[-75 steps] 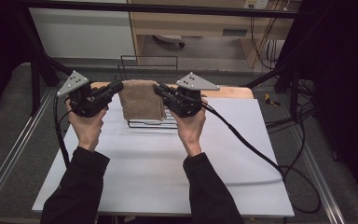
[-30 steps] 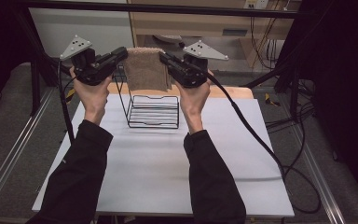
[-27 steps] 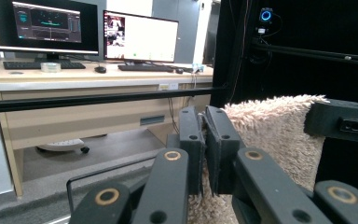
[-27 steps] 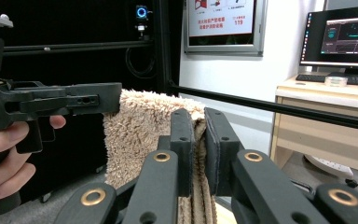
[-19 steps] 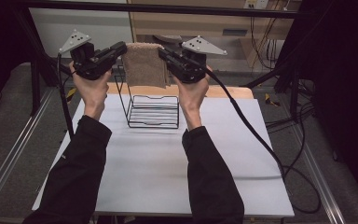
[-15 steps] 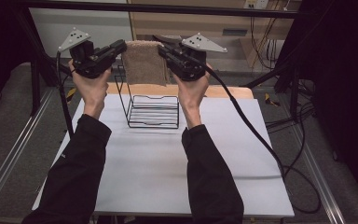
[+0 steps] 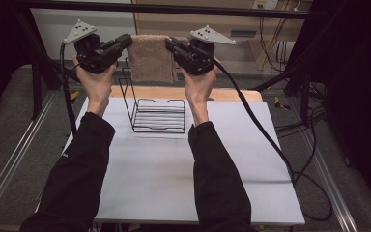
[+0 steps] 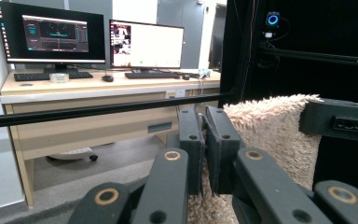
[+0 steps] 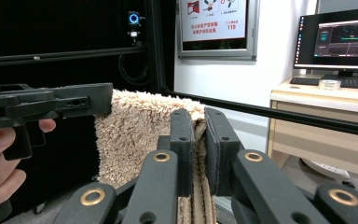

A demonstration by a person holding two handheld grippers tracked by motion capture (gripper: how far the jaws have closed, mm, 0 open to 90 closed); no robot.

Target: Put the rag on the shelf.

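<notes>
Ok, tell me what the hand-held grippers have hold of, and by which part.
The left hand-held gripper and the right hand-held gripper each pinch a top corner of the beige fluffy towel, which hangs between them.

This is a lab or test room: a white worktop (image 7: 174, 169) stands inside a black metal frame (image 7: 183, 8), a camera with a blue ring light (image 8: 272, 19) is fixed to the frame, and 2 lit monitors (image 8: 144, 45) sit on a wooden desk (image 8: 74, 88) behind.

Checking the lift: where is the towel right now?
In the high view, the towel hangs above the wire rack, stretched between the left gripper and right gripper.
</notes>
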